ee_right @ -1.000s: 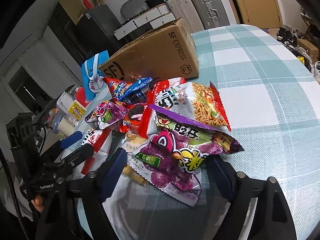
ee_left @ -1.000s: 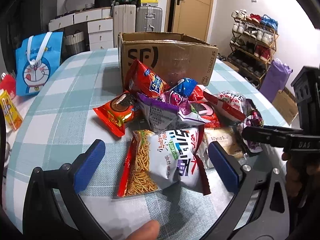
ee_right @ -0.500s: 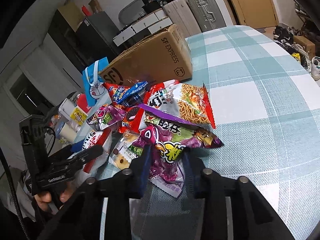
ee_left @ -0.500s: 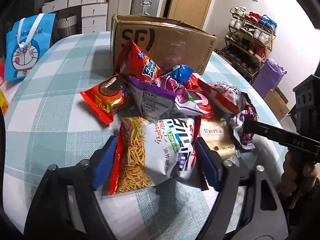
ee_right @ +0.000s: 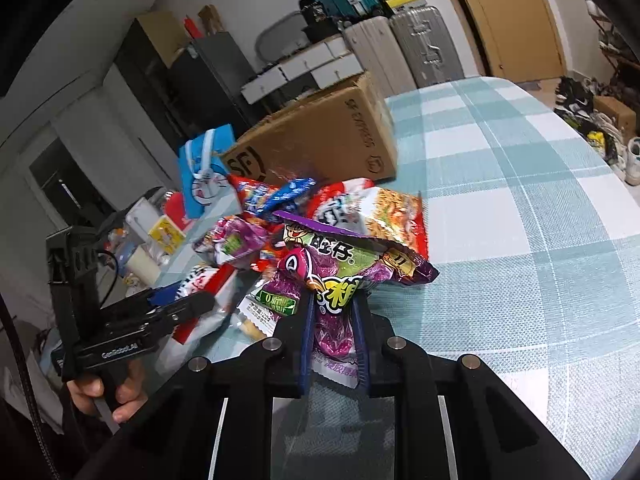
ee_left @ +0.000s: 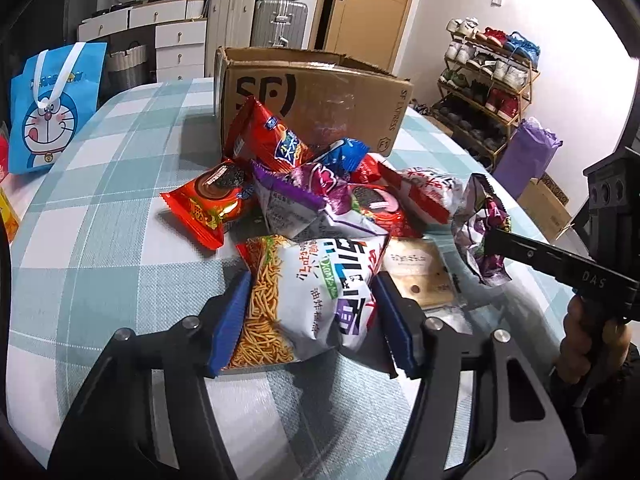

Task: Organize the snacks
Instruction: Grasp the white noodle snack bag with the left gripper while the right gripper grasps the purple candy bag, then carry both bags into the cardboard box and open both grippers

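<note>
A pile of snack bags (ee_left: 320,200) lies on the checked table in front of an open SF cardboard box (ee_left: 312,92). My left gripper (ee_left: 310,316) is shut on a white and orange noodle-snack bag (ee_left: 316,292), its blue pads pressing both sides. My right gripper (ee_right: 334,336) is shut on a purple snack bag (ee_right: 332,280) and holds it lifted off the pile. The purple bag also shows in the left wrist view (ee_left: 480,228), pinched by the right gripper at the pile's right side.
The box also shows in the right wrist view (ee_right: 320,144). A blue Doraemon bag (ee_left: 48,108) stands at the table's left. Small items (ee_right: 160,232) sit beyond the pile. A shoe rack (ee_left: 488,80) and suitcases (ee_left: 256,20) stand off the table.
Both grippers closed from wide open. The left one closed on the noodle-snack bag. The right one closed on the purple bag and lifted it.
</note>
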A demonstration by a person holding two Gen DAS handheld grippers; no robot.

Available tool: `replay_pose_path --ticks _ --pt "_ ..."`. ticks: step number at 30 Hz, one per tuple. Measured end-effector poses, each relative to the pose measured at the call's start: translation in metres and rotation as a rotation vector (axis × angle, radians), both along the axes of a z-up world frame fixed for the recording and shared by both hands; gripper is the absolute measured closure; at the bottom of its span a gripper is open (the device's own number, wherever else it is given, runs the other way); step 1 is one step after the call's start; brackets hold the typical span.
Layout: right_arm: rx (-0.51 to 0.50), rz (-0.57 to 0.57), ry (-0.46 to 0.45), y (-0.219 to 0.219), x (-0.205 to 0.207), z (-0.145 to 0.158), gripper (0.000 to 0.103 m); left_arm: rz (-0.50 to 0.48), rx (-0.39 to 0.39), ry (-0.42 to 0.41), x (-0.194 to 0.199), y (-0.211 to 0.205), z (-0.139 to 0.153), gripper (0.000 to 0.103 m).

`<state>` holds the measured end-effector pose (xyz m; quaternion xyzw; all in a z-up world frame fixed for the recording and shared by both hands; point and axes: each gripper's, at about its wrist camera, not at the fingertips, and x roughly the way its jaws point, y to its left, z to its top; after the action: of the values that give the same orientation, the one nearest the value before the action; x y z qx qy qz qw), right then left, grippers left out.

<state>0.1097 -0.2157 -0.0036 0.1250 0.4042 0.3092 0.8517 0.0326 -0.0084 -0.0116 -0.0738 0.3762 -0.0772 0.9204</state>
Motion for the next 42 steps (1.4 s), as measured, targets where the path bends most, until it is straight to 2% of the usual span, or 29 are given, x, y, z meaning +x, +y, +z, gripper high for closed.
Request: replay_pose_path --ticks 10,21,33,42 --pt "0.012 0.016 -0.046 -0.001 -0.008 0.008 0.086 0.029 -0.030 -0.055 -0.018 0.010 0.021 0.044" --pt "0.040 0.036 -0.136 0.005 -0.006 0.043 0.086 0.054 -0.035 -0.137 -0.013 0.014 0.059 0.044" --pt "0.040 0.042 -0.194 0.019 0.028 0.087 0.086 0.105 -0.036 -0.198 0.021 0.026 0.104 0.044" --pt "0.030 0.019 -0.202 0.031 0.069 0.108 0.085 0.138 -0.025 -0.218 0.072 0.030 0.131 0.044"
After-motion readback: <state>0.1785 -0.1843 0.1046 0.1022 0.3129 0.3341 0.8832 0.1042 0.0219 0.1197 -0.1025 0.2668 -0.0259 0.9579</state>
